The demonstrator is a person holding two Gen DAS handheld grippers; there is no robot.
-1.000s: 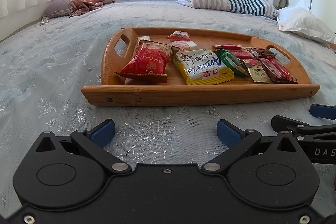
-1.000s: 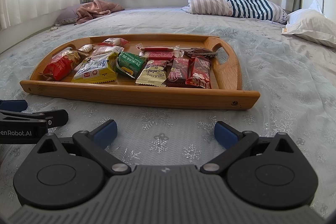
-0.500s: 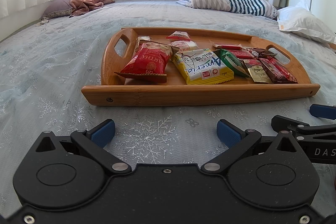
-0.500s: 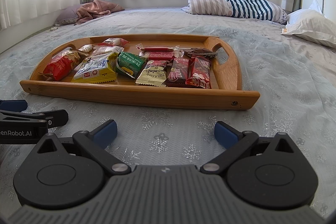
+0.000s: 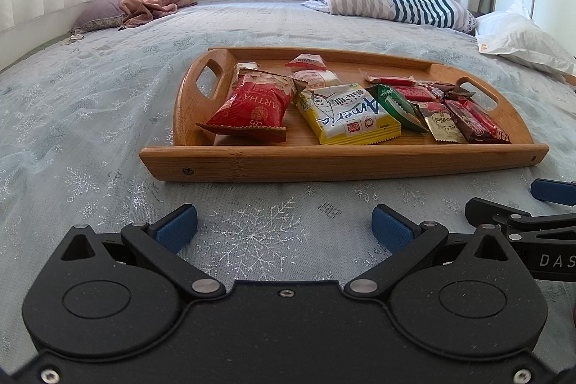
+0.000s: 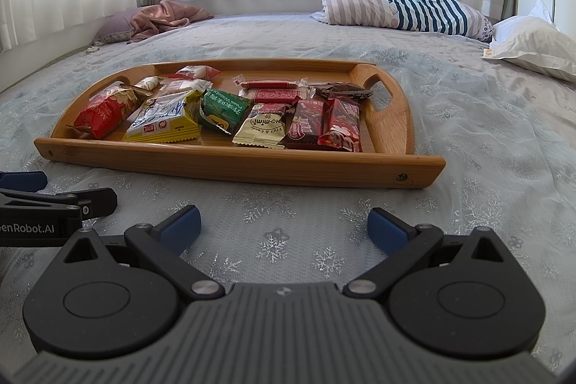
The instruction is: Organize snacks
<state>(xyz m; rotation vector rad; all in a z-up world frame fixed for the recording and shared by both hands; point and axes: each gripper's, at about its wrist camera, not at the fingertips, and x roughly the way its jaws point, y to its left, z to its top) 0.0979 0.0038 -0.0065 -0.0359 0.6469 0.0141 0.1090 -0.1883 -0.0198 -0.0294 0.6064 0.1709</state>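
Note:
A wooden tray point(image 5: 324, 164) point(image 6: 230, 164) lies on the bed and holds several snack packets. From left to right I see a red bag point(image 5: 252, 108) point(image 6: 102, 112), a yellow packet point(image 5: 347, 117) point(image 6: 165, 121), a green packet point(image 5: 396, 107) point(image 6: 221, 108), a cream candy packet point(image 5: 441, 126) point(image 6: 261, 130) and red bars point(image 5: 475, 121) point(image 6: 342, 125). My left gripper point(image 5: 284, 227) rests open just short of the tray's near rim, nothing between its blue pads. My right gripper point(image 6: 284, 227) is likewise open and empty, beside the left one.
A striped pillow point(image 5: 388, 0) point(image 6: 399, 8) and a white pillow point(image 5: 522, 40) point(image 6: 532, 42) lie at the far right. A pink blanket on a purple pillow point(image 5: 144, 4) point(image 6: 158, 18) sits far left. Curtains hang behind. Snowflake-patterned bedspread point(image 5: 90, 117) surrounds the tray.

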